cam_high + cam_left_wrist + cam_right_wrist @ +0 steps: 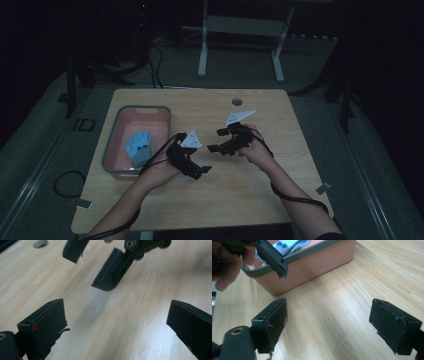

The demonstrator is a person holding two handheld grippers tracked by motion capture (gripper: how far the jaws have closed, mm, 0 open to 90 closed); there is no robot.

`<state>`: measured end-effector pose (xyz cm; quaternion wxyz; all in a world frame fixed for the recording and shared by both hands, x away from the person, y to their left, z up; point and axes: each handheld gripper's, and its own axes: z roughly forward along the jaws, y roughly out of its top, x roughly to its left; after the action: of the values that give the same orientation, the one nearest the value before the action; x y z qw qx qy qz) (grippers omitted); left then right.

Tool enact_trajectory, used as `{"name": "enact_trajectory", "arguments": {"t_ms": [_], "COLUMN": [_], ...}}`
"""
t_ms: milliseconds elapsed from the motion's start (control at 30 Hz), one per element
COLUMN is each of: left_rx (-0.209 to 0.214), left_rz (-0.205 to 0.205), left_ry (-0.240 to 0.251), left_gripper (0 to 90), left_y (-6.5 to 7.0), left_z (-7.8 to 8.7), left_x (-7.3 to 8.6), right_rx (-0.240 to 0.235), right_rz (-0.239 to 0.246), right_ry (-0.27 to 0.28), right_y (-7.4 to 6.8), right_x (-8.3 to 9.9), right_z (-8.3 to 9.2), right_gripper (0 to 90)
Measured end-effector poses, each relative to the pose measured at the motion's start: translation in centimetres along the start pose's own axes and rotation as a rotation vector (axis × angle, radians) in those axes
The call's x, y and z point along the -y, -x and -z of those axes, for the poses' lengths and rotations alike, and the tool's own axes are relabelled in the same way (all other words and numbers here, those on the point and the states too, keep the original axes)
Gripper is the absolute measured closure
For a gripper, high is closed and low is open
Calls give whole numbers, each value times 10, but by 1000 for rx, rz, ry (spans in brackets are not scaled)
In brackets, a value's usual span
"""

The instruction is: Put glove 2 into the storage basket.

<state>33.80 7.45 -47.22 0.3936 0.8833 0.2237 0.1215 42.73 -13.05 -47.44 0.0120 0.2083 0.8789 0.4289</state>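
Above the wooden table (pixel 240 195), my two grippers face each other near its middle. My left gripper (pixel 200 171) is open with nothing between its jaws; in its own view the left gripper (pixel 117 325) frames bare wood. My right gripper (pixel 215 140) is open and holds nothing, just right of the left one; the right gripper (pixel 333 323) also hangs over bare wood. The left gripper view shows the right gripper (pixel 91 262) close ahead. A pink bin with a grey rim (pixel 111 145) stands at the left, holding a light blue spotted cloth (pixel 138 147).
In the right gripper view, the bin (pixel 317 267) and the cloth (pixel 289 246) lie just beyond one jaw of the left gripper, with a hand (pixel 225 265) at the left. A round hole (pixel 237 102) sits near the table's far edge. Cables trail off the front.
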Motion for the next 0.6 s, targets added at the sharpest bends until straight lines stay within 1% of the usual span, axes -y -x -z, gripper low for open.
{"name": "enact_trajectory", "arguments": {"t_ms": [33,67,400,467,533,567,600], "left_rx": [-1,4,60,64,70,80,90], "left_rz": [-11,-12,-28,-39,-38,-36,-34], "left_ry": [-2,-1,6,1,3,11,15], "left_gripper": [26,26,26,26,26,26,26], "left_y": [2,4,17,20,21,24,25], "left_z": [-3,-5,-29,-34,-35,-39,-41], "left_x": [0,-1,-5,-5,-5,-5,-4], "right_rx": [7,10,33,40,46,48,53], "right_rz": [-7,-8,-31,-36,-38,-33,-32], "right_ry": [5,1,7,11,10,14,16], "right_y": [2,3,6,6,5,5,5], "right_x": [7,10,39,46,49,52,58], "right_z": [6,8,29,33,34,35,36], "right_gripper": [151,151,151,151,151,151,151]}}
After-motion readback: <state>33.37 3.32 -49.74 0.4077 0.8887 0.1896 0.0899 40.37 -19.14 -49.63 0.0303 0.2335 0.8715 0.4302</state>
